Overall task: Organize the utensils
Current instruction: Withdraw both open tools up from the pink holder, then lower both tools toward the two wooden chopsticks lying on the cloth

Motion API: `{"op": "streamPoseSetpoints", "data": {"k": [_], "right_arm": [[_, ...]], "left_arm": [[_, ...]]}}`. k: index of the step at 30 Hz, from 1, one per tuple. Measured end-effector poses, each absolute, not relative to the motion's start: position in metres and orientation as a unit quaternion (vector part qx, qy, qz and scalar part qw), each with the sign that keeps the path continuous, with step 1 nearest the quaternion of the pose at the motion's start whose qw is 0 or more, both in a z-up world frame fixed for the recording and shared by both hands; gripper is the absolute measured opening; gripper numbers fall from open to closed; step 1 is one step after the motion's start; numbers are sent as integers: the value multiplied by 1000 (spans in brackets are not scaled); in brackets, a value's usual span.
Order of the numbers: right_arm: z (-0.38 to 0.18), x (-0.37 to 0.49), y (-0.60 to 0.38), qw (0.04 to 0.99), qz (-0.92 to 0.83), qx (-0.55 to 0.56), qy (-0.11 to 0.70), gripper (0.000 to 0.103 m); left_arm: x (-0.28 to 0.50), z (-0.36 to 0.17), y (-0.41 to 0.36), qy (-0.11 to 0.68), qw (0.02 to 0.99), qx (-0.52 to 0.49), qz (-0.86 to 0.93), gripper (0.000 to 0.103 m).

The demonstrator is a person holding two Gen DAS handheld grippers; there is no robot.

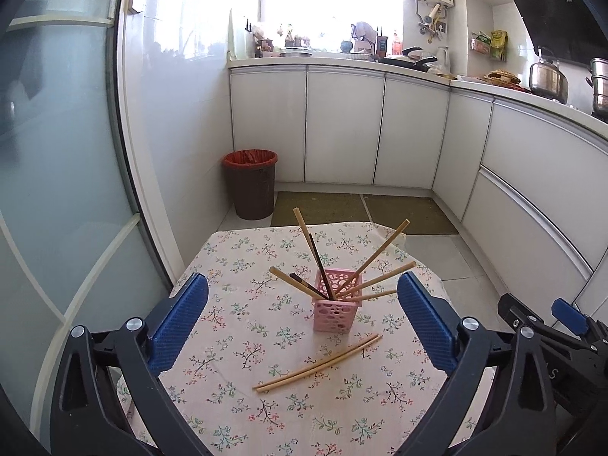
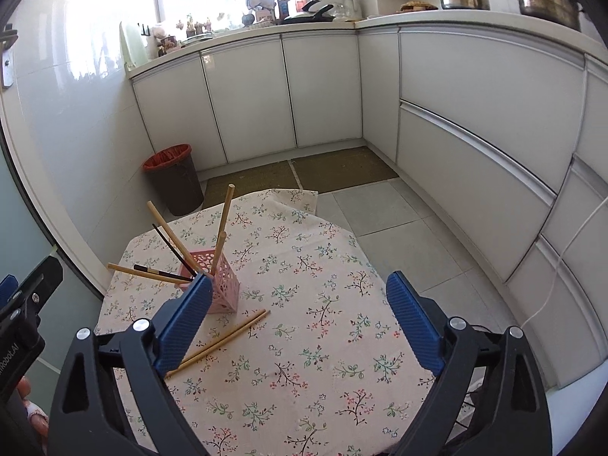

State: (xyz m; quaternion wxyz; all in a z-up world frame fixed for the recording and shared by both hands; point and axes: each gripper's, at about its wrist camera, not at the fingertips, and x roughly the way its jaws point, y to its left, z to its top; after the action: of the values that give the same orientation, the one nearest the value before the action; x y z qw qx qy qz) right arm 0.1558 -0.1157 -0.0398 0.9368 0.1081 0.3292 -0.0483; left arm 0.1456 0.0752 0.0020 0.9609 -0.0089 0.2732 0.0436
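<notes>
The left gripper (image 1: 302,296) and right gripper (image 2: 298,296) hang wide open and empty above a flowered tablecloth (image 1: 235,345). A pink holder (image 1: 334,306) stands upright with chopsticks (image 1: 374,256) fanned out of it — two more chopsticks (image 1: 319,364) lie loose just before it. Only the right view shows fingertips (image 2: 36,416) at bottom left.

Pink holder (image 1: 336,306) of chopsticks (image 1: 374,256), loose pair (image 1: 319,364) on floral cloth (image 1: 235,345), left tool (image 1: 303,292) wide apart
</notes>
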Motion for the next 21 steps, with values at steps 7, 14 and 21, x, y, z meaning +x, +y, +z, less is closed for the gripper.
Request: {"op": "streamPoseSetpoints", "data": {"k": [7, 14, 21], "right_arm": [[-46, 141, -119, 933, -43, 115, 339, 93], [-59, 132, -120, 926, -35, 121, 355, 94], [-82, 126, -120, 914, -30, 124, 384, 94]], "left_arm": [[135, -4, 70, 283, 958, 6, 44, 96], [131, -11, 70, 292, 955, 18, 47, 96], [139, -33, 71, 323, 945, 35, 45, 96]]}}
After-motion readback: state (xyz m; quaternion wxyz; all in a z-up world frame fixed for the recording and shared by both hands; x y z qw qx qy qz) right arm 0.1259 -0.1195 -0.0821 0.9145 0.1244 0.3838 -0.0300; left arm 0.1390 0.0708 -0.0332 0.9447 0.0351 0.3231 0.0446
